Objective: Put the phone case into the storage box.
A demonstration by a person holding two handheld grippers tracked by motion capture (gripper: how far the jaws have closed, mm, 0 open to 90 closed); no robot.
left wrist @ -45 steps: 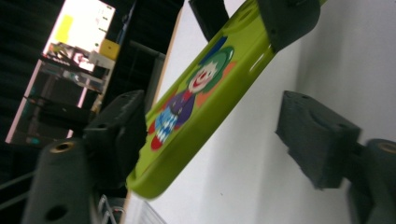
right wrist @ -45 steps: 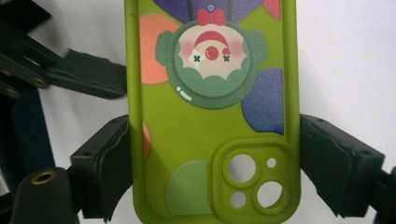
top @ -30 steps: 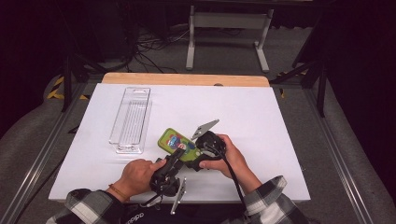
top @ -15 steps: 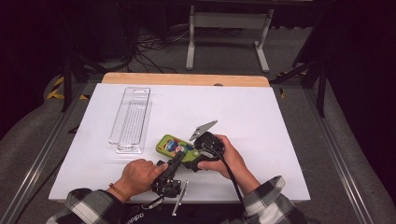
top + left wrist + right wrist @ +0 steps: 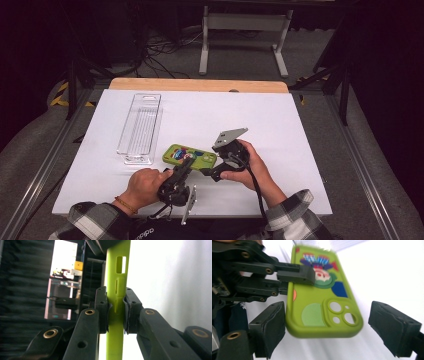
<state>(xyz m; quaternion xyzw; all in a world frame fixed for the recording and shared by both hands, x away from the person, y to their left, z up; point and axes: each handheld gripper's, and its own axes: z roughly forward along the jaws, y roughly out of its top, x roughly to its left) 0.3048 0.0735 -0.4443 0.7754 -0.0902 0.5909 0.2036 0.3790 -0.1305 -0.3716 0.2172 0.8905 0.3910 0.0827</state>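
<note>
Lime-green phone case (image 5: 322, 305) with red, blue, white cartoon print, black jaws, white table (image 5: 280, 120), plaid sleeves (image 5: 295, 220)

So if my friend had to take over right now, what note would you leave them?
Left gripper: shut on the long edge of the lime-green rubbery phone case with cartoon print; jaws have just been closing.
Right gripper: open, jaws either side of the case's camera-hole end, one pad looks close to the edge, the other apart.
Case: near the front of the white table, beside the clear plastic tray.
Done: case gripped by one side.
Left: probably close the right gripper, then move the case.
</note>
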